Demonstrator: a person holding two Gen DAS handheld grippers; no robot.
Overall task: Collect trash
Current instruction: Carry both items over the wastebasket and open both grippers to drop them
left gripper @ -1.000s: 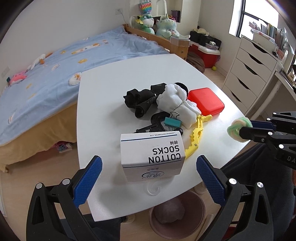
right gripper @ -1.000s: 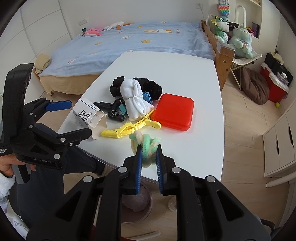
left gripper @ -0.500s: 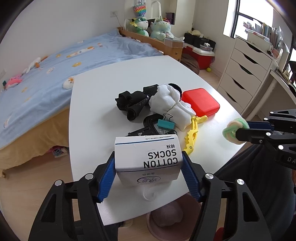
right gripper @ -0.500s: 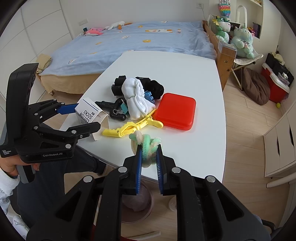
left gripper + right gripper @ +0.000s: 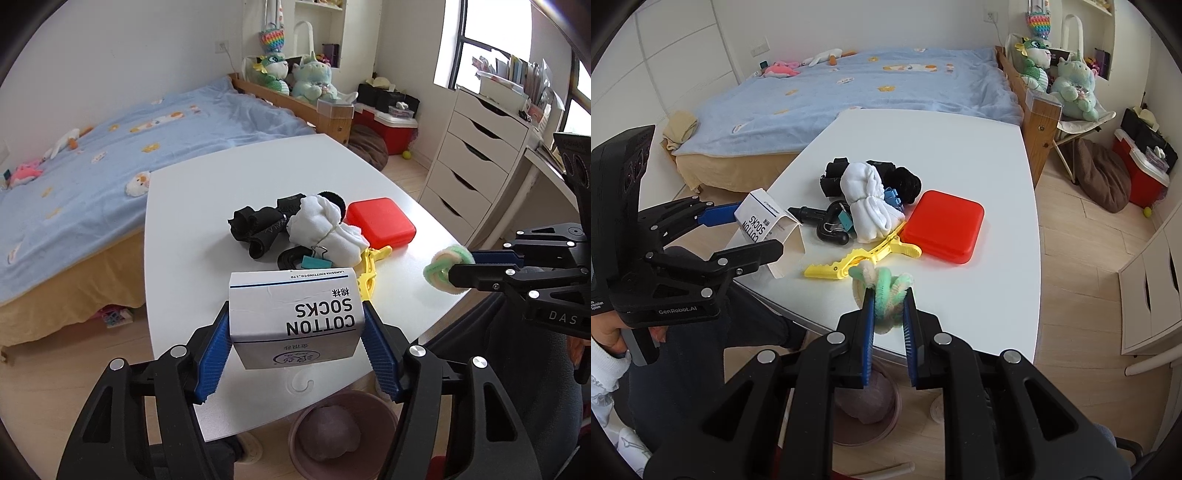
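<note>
My left gripper (image 5: 295,332) is shut on a white "COTTON SOCKS" box (image 5: 295,317) and holds it over the near edge of the white table (image 5: 229,177). The box also shows in the right wrist view (image 5: 764,221). My right gripper (image 5: 888,310) is shut on a green and cream fuzzy twisted piece (image 5: 882,291), held over the table's near edge; it also shows in the left wrist view (image 5: 443,273). A pink trash bin (image 5: 340,432) stands on the floor under the table edge, below both grippers.
On the table lie black socks (image 5: 258,225), a white sock bundle (image 5: 325,229), a red case (image 5: 380,221), a yellow clip (image 5: 864,258), binder clips (image 5: 314,258) and a black tool (image 5: 827,225). A bed (image 5: 74,177) stands beyond; drawers (image 5: 476,162) at right.
My left gripper closed on the sock box and lifted it slightly off the table toward me. The right gripper kept hold of the fuzzy piece and hardly moved.
</note>
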